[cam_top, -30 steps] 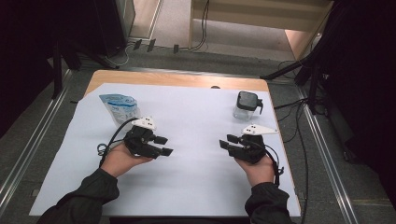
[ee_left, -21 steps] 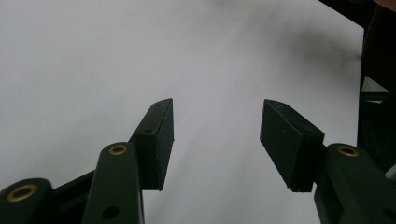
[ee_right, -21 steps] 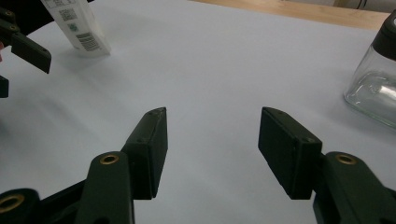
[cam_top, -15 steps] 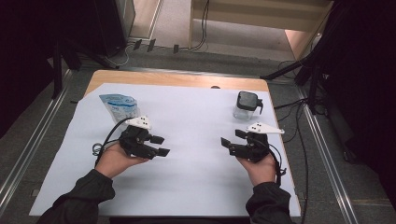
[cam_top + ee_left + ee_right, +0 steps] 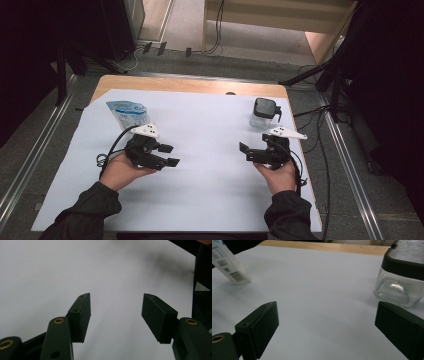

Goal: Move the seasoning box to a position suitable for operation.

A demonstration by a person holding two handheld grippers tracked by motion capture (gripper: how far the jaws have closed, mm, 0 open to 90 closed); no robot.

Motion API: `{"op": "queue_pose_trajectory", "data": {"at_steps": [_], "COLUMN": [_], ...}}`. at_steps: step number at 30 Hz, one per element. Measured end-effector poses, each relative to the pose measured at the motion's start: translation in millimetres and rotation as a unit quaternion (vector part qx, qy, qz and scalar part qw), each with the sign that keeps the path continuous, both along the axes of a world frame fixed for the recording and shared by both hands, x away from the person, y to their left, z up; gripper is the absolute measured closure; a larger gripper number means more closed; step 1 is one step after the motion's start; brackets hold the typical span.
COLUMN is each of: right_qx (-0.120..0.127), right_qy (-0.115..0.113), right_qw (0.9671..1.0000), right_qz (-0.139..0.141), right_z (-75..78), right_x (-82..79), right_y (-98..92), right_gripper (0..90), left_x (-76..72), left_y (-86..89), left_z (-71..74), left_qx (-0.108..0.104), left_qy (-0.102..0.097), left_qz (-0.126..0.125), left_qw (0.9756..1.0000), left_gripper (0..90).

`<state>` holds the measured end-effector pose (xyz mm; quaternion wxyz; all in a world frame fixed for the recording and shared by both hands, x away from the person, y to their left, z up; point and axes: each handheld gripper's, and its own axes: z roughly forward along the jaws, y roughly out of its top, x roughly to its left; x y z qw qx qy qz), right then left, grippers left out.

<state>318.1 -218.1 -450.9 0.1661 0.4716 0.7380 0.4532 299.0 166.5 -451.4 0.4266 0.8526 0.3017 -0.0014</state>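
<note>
In the high view my left gripper (image 5: 170, 155) lies over the white sheet (image 5: 210, 135), held in the left hand, jaws pointing right. Its jaws have just been opening; in the left gripper view the left gripper (image 5: 116, 307) is open over bare sheet. My right gripper (image 5: 246, 152) points left from the right hand. Its jaws have also just been opening, and the right gripper (image 5: 325, 317) stands wide open with nothing between its fingers. A blue-and-white pouch (image 5: 125, 112) stands behind the left gripper. A glass jar with a black lid (image 5: 263, 112) stands behind the right gripper.
The white sheet covers most of a wooden table (image 5: 190, 85), which shows bare along the far edge. The right gripper view has the pouch (image 5: 229, 267) at far left and the jar (image 5: 398, 280) close at right. Cables (image 5: 107, 157) trail from both grippers. Dark floor surrounds the table.
The right gripper's jaws have spread clearly wider, and the left gripper's a little wider. Both hands have stayed almost in place; pouch and jar have not moved.
</note>
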Motion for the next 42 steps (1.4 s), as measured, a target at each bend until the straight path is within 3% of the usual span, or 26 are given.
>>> {"op": "queue_pose_trajectory", "data": {"at_steps": [12, 18, 26, 34, 37, 42], "right_qx": [-0.009, -0.026, -0.021, -0.022, -0.041, -0.034], "right_qy": [0.008, 0.007, 0.020, 0.026, 0.029, 0.031], "right_qw": [0.9988, 0.9972, 0.9956, 0.9906, 0.9873, 0.9856], "right_qz": [-0.048, -0.069, -0.089, -0.133, -0.151, -0.163], "right_z": [-1.1, -4.0, -5.2, -14.7, -20.3, -23.2], "right_x": [18.9, 38.4, 59.5, 87.2, 96.9, 105.3], "right_y": [-11.0, -11.7, -14.7, -16.2, -16.5, -16.9], "right_gripper": [6.1, 6.2, 7.3, 7.7, 7.2, 7.2], "left_x": [-3.0, -5.6, -10.1, -14.8, -15.5, -18.3], "left_y": [3.9, 6.2, 11.7, 16.1, 18.8, 21.4], "left_z": [-0.4, -0.2, -1.2, -1.1, -1.9, -3.7], "left_qx": [0.001, 0.004, 0.007, 0.000, -0.007, 0.001], "left_qy": [0.001, 0.001, 0.001, 0.000, 0.005, 0.003], "left_qz": [0.007, 0.010, 0.022, 0.030, 0.032, 0.038], "left_qw": [1.0000, 0.9999, 0.9997, 0.9995, 0.9995, 0.9993], "left_gripper": [41.2, 41.0, 40.1, 39.2, 39.1, 39.1]}}
